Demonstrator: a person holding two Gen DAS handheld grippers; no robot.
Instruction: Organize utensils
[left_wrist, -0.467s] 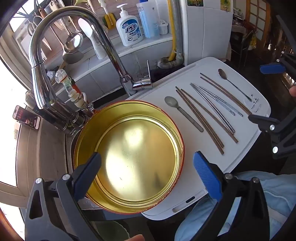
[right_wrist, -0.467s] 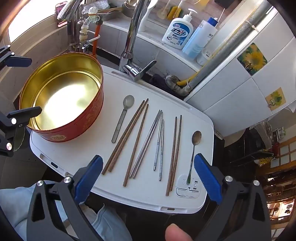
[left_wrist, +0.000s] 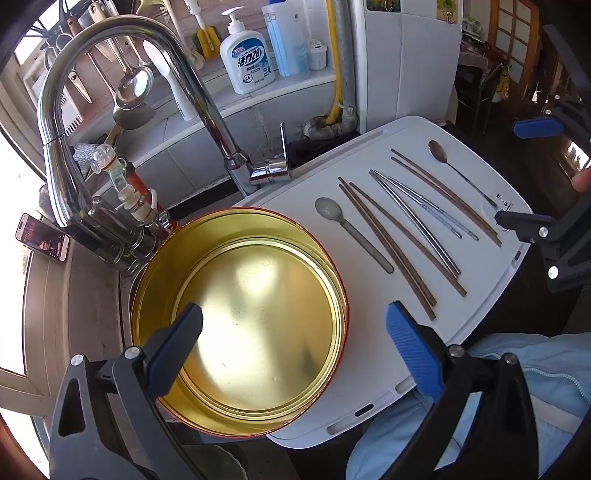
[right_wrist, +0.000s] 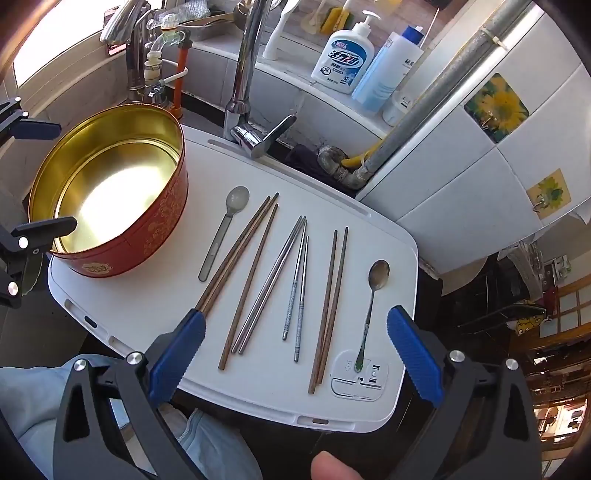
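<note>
A round tin (left_wrist: 240, 325), gold inside and red outside (right_wrist: 155, 236), stands empty on the left end of a white board (right_wrist: 147, 295). To its right lie a grey spoon (right_wrist: 221, 236), wooden chopsticks (right_wrist: 240, 254), steel chopsticks (right_wrist: 273, 280), patterned steel chopsticks (right_wrist: 300, 291), another wooden pair (right_wrist: 332, 302) and a metal spoon (right_wrist: 373, 299). My left gripper (left_wrist: 295, 314) hangs open above the tin's right rim. My right gripper (right_wrist: 295, 315) hangs open over the chopsticks' near ends, touching nothing. Each gripper shows at the edge of the other's view, left (right_wrist: 44, 177) and right (left_wrist: 532, 173).
A tall chrome faucet (left_wrist: 110, 27) arches behind the tin, with its lever (right_wrist: 266, 136) at the board's back edge. A soap bottle (right_wrist: 341, 55) and other bottles stand on the ledge behind. A phone (left_wrist: 42, 236) lies far left. A person's light blue sleeve (left_wrist: 535, 387) is below the board.
Both views have drifted slightly, so both grippers have shifted a little. The utensils and the tin lie as before, and both grippers stay open.
</note>
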